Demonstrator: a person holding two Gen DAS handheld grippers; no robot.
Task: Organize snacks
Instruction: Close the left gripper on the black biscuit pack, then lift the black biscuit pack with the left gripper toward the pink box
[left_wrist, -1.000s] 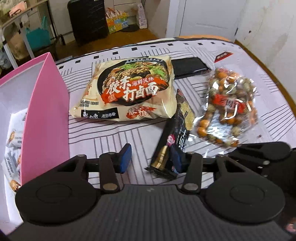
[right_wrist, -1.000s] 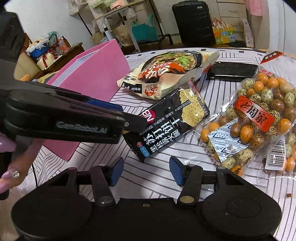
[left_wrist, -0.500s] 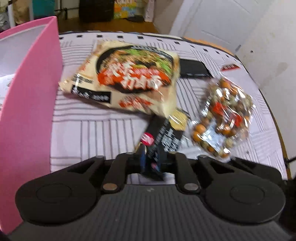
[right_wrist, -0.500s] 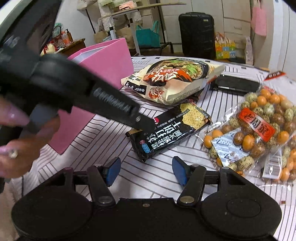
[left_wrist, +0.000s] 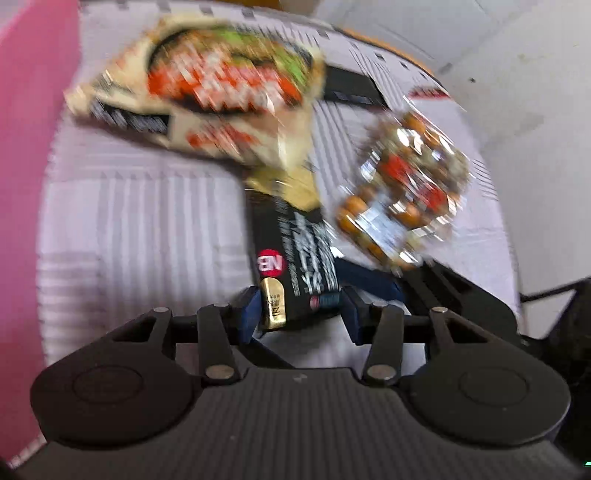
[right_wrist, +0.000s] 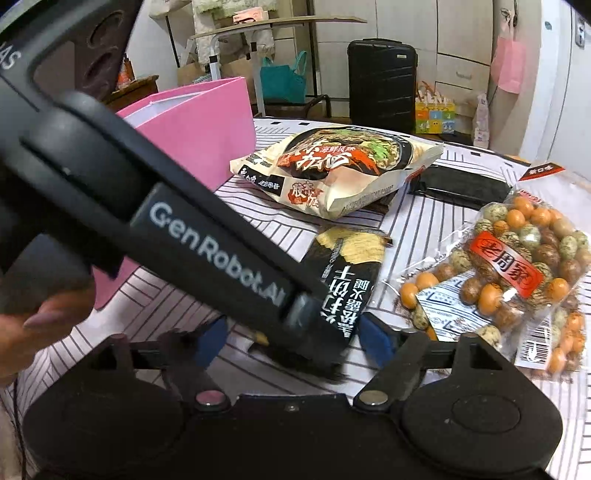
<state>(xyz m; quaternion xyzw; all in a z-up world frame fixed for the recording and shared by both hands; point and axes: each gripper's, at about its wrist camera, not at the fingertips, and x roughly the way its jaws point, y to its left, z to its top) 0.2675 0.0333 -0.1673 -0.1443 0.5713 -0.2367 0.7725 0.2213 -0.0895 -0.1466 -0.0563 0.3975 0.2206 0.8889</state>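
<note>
since the earlier frames the left gripper (left_wrist: 300, 314) has dropped onto the near end of the black cracker packet (left_wrist: 291, 258) and swung round, so the pink box (left_wrist: 22, 184) now fills the left edge of its blurred view. its jaws are opening, with the packet's end between the blue pads (left_wrist: 248, 310); blur hides whether they press on it, so i cannot tell if it is pinched.

in the right wrist view the packet lies at lower centre on the striped tablecloth (right_wrist: 155, 306), angled toward the noodle bag (right_wrist: 332, 170) above it, with the nut bag (right_wrist: 509, 273) at right. the right gripper (right_wrist: 291, 338) is spreading wider, its pads either side of the packet's near end and of the left tool, probably ready to steady it. the packet is probably meant for the box at upper left.
</note>
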